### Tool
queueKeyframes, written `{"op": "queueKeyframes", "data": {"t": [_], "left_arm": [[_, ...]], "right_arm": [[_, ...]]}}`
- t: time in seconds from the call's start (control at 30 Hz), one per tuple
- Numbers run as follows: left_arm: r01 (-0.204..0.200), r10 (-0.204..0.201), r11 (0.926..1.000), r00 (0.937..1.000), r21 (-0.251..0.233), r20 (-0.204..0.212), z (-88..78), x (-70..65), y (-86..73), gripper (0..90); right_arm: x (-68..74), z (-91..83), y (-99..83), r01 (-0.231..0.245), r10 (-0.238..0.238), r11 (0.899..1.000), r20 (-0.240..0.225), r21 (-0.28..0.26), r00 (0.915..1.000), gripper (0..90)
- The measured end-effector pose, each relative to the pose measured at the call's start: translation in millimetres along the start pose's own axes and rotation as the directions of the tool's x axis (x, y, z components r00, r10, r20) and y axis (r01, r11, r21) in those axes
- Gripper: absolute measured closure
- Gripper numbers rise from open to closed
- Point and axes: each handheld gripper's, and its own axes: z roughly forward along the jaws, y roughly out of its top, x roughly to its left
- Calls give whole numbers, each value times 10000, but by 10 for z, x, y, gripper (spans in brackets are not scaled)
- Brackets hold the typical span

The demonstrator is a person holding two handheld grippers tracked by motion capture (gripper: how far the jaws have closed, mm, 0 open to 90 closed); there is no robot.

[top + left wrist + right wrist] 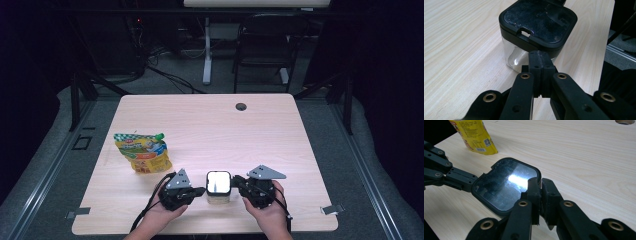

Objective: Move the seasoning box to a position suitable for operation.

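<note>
Jar [218,186] between both tools

The bench [210,125] is lit brightly and evenly from above, while the room around it falls off into near black. The jar's glossy lid [218,182] throws back a white glare in the high view and a bright streak in the right gripper view [517,178]. The high view is soft and low in detail. In both gripper views, the nearest black parts at the bottom edge are slightly blurred.
</note>
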Motion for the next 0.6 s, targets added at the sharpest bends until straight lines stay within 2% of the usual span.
{"op": "queueKeyframes", "data": {"t": [0.33,0.5,0.6], "left_arm": [[-91,92,9998,9999,-186,62,-33,-12,47,900],[-69,70,9993,10000,-366,43,-55,-8,72,900],[-71,72,9991,10000,-407,42,-61,0,85,900]], "right_arm": [[3,-3,-3,10,-10,10000,67,-10,10000,833],[50,-43,3,423,-423,9990,-51,-133,9991,760],[71,-63,-2,465,-469,9986,-138,-239,9988,721]]}}
